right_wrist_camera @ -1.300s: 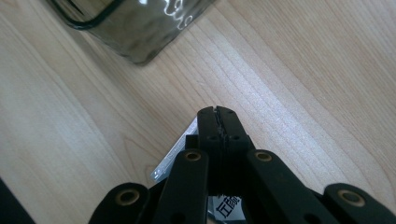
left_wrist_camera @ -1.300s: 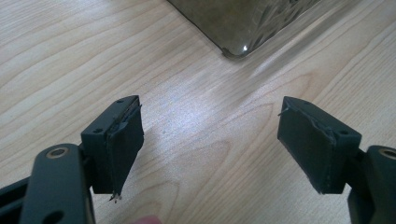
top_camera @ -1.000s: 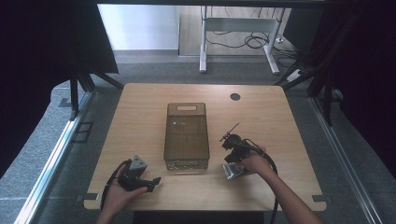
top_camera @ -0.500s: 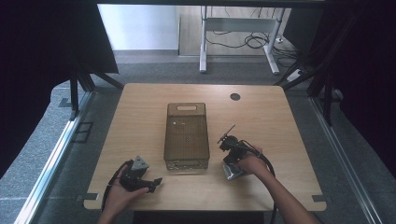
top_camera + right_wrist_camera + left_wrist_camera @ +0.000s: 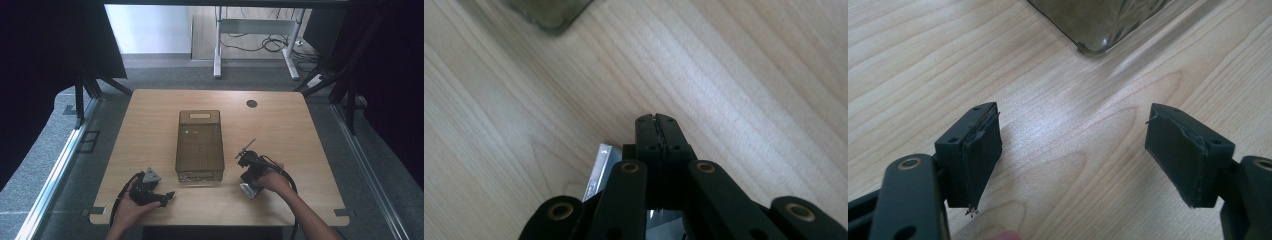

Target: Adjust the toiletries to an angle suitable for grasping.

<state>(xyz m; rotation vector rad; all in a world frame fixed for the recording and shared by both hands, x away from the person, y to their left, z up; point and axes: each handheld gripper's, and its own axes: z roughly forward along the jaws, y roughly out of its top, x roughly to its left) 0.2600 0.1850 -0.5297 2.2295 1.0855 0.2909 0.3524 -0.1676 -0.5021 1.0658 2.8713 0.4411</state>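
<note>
Soft daylight, tabletop glare — dark edges

Table [image 5: 300, 130] is showing pale wood grain with a soft sheen. Bin [image 5: 199, 145] is looking like smoky translucent plastic, glossy at its corner. Left gripper [image 5: 1073, 150] pads [image 5: 980, 150] are wearing matt black rubber, frayed at edges.

I see very little movement over the last second. My right gripper [image 5: 248, 159] has slid a little toward me along the table — it sat level with the near end of the brown bin [image 5: 199, 145] a second ago, and now its body rests slightly nearer the front edge, the hand [image 5: 272, 180] drawn back with it. My left gripper [image 5: 159, 196] has eased a touch closer to the front edge too, its hand [image 5: 131, 202] trailing lower in the high view.
</note>
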